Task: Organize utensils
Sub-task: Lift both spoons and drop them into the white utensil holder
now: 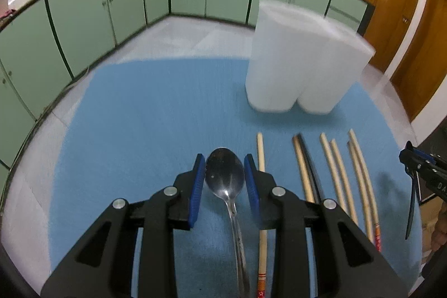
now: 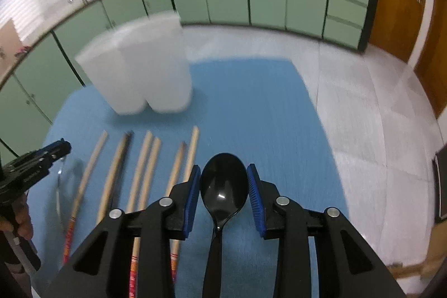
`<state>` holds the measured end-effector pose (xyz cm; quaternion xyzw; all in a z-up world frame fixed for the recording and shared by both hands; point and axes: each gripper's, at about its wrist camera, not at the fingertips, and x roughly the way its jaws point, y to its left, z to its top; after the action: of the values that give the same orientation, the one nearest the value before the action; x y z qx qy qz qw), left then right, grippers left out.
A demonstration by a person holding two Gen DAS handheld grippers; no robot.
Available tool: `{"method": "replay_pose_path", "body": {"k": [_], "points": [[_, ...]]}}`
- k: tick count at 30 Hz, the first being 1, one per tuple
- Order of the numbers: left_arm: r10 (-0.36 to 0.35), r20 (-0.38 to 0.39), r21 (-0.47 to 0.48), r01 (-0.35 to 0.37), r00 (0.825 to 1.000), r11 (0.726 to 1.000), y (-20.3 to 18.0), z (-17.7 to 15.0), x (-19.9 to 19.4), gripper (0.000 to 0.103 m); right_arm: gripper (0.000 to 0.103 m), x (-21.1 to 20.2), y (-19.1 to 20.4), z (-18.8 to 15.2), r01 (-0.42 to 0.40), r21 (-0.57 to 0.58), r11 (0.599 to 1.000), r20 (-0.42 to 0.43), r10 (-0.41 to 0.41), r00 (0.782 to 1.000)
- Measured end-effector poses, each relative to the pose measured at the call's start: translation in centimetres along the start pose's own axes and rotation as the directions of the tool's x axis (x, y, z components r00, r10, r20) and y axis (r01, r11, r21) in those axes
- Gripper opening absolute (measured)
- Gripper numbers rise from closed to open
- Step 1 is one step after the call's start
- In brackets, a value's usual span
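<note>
In the left wrist view my left gripper (image 1: 225, 175) is open, its blue pads either side of the bowl of a metal spoon (image 1: 225, 180) lying on the blue mat (image 1: 145, 113). In the right wrist view my right gripper (image 2: 223, 186) is open around the bowl of a black plastic spoon (image 2: 223, 186) on the mat (image 2: 265, 116). Several wooden chopsticks (image 1: 335, 166) lie in a row between the two spoons; they also show in the right wrist view (image 2: 145, 166). Two white translucent cups (image 1: 301, 57) stand side by side behind them, also seen in the right wrist view (image 2: 145, 66).
The mat lies on a white tiled floor (image 2: 377, 116). Green cabinets (image 1: 111, 7) run along the back and left. Wooden doors (image 1: 405, 18) are at the right. The right gripper's tip (image 1: 413, 161) shows at the left view's right edge; the left gripper's tip (image 2: 53, 152) at the right view's left edge.
</note>
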<state>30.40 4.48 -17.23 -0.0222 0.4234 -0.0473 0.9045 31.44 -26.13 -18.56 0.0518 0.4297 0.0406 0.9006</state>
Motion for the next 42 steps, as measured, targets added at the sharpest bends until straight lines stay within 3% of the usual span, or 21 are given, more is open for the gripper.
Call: {"method": "replay_pose_path", "body": {"k": [9,15,20,26,36,39,42], "points": [[-0.014,0.166,-0.024,0.018,0.986,1.0,0.2,2.6,-4.4,0.027,0.033,-4.3,1.4,3.1,-0.064,-0.016,0.998,0.2,0.066,0.978],[-0.028,0.243,-0.034,0.038,0.97,0.999,0.2,4.5,-5.9,0.027,0.033,-4.9,1.9,6.2,-0.131,-0.014,0.991,0.327,0.129,0.936],[-0.038,0.306,-0.048,0.055,0.951,0.997,0.0,6.2,-6.9,0.027,0.033,-4.6,2.8,8.7,-0.136,-0.03,0.99,0.411,0.137,0.901],[-0.039,0.398,-0.057,0.067,0.917,0.996,0.0,8.9,-9.0,0.027,0.033,-4.2,3.4,12.1,-0.138,-0.042,0.99,0.499,0.14,0.855],[-0.09,0.523,-0.018,0.117,0.847,0.993,-2.9,14.6,-11.5,0.027,0.033,-1.3,4.8,16.5,-0.101,-0.038,0.994,0.585,0.104,0.804],[-0.112,0.522,0.006,0.128,0.845,0.992,-4.5,15.7,-10.2,0.027,0.033,0.2,5.0,17.4,-0.098,-0.027,0.995,0.59,0.096,0.802],[-0.119,0.497,0.019,0.126,0.86,0.992,-5.5,16.2,-7.7,0.027,0.033,2.0,5.4,17.8,-0.095,-0.027,0.995,0.582,0.093,0.808]]}}
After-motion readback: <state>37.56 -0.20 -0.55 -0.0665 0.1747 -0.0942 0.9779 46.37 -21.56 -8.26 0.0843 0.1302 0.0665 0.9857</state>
